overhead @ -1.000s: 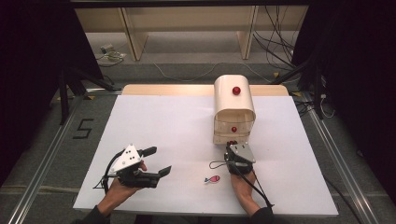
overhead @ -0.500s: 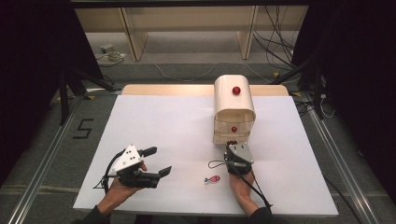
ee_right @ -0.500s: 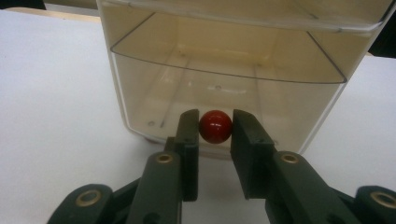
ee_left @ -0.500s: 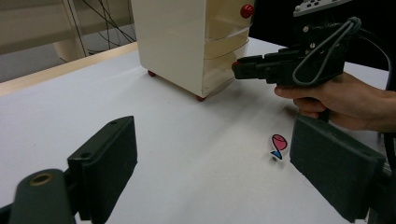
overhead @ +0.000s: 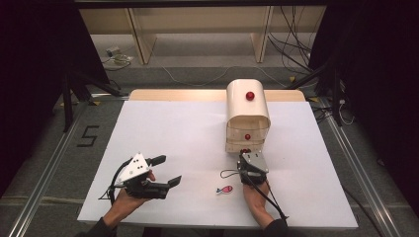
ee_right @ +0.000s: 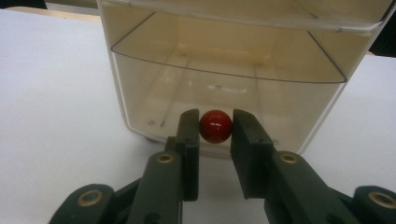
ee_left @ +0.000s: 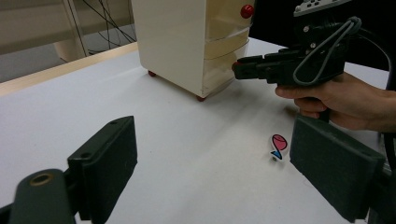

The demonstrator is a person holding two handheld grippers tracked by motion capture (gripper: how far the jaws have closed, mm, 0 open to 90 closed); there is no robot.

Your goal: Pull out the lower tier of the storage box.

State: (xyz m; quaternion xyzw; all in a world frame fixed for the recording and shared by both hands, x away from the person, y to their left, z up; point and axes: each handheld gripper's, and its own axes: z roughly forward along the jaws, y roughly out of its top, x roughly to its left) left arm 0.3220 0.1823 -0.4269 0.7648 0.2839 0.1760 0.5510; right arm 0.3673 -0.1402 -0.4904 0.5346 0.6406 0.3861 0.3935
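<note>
At the bottom drawer (ee_right: 224,107), right gripper (ee_right: 215,127) fingers pinch its knob (ee_right: 215,126); left gripper (ee_left: 215,172) gapes.

Looks like a lab or recording studio setup, not anybody's home. White sheet-covered table (overhead: 173,128) parked in the middle of a grey carpeted floor (overhead: 44,148), boxed in by metal rails (overhead: 42,195) along both sides. Black curtains (overhead: 29,59) hanging left and right, loose cables (overhead: 291,34) snaking across the floor at the back, plain wooden shelving (overhead: 197,24) behind. A taped "5" marker (overhead: 88,136) stuck to the floor beside the table. Very much a staged test bench.
</note>
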